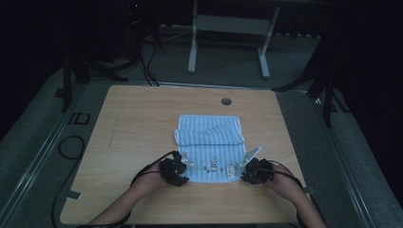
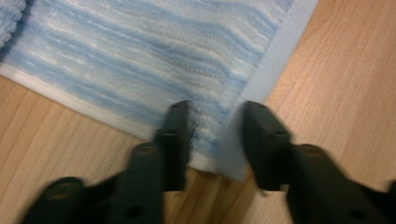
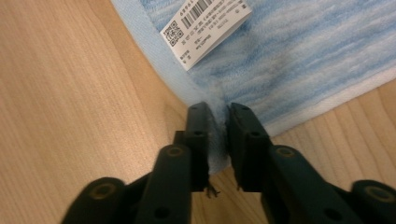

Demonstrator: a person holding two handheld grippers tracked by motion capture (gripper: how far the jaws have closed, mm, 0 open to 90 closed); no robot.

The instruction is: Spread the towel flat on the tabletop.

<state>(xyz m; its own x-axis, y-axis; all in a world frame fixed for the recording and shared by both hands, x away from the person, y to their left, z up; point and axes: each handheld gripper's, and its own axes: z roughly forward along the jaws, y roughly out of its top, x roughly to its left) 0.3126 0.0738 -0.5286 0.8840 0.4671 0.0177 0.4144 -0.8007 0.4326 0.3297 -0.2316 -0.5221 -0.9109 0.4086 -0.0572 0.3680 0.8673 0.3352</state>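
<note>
Towel: your blue-and-white striped towel (image 1: 209, 142) lies partly folded on the wooden table (image 1: 142, 123), toward its near edge, with the far part doubled over into a thick roll.
Left gripper: your left gripper (image 2: 215, 122) sits at the towel's near left corner; the corner lies between the jaws with a gap on each side, so the jaws stand narrowly apart and do not pinch it (the picture is blurred here).
Right gripper: your right gripper (image 3: 218, 114) is at the near right corner, jaws drawn close with the towel's pale blue hem squeezed between them.
Label: a white care tag (image 3: 205, 28) is sewn near your right corner; it bears a QR code, a barcode and lines of small print too fine to read.
Motif: in the high view a small figure (image 1: 214, 164) is printed near the towel's near edge (too small to make out).
Table mark: a round grommet hole (image 1: 226, 101) sits near the far edge.
</note>
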